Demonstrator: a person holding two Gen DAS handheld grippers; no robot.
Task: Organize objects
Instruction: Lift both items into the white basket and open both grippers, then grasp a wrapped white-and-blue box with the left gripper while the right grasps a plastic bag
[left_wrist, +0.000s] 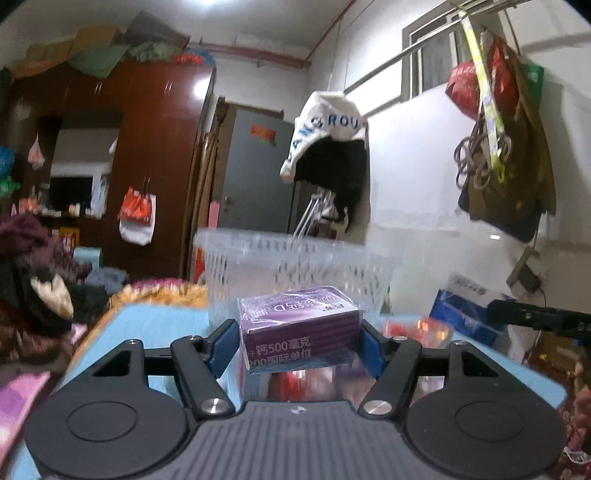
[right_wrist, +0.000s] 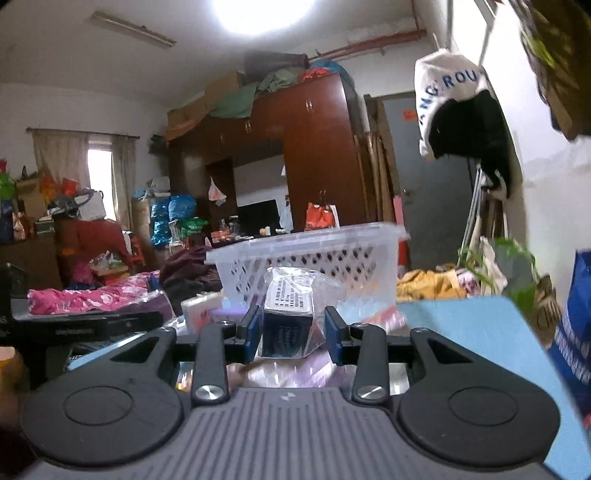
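Observation:
My left gripper (left_wrist: 297, 341) is shut on a purple box (left_wrist: 299, 326) with white Chinese print and holds it above the light blue table (left_wrist: 155, 328), just in front of a clear plastic basket (left_wrist: 295, 266). My right gripper (right_wrist: 291, 334) is shut on a dark blue box wrapped in clear plastic (right_wrist: 288, 314), held up in front of the same basket (right_wrist: 314, 254). The right gripper's black body shows at the right edge of the left wrist view (left_wrist: 539, 317).
Red and clear packets (left_wrist: 417, 328) lie on the table under the grippers, and a white packet (right_wrist: 201, 310) lies to the left. A blue-and-white box (left_wrist: 469, 306) stands at the right. Piles of clothes (left_wrist: 40, 280) lie beside the table. A white hat (left_wrist: 328, 129) hangs overhead.

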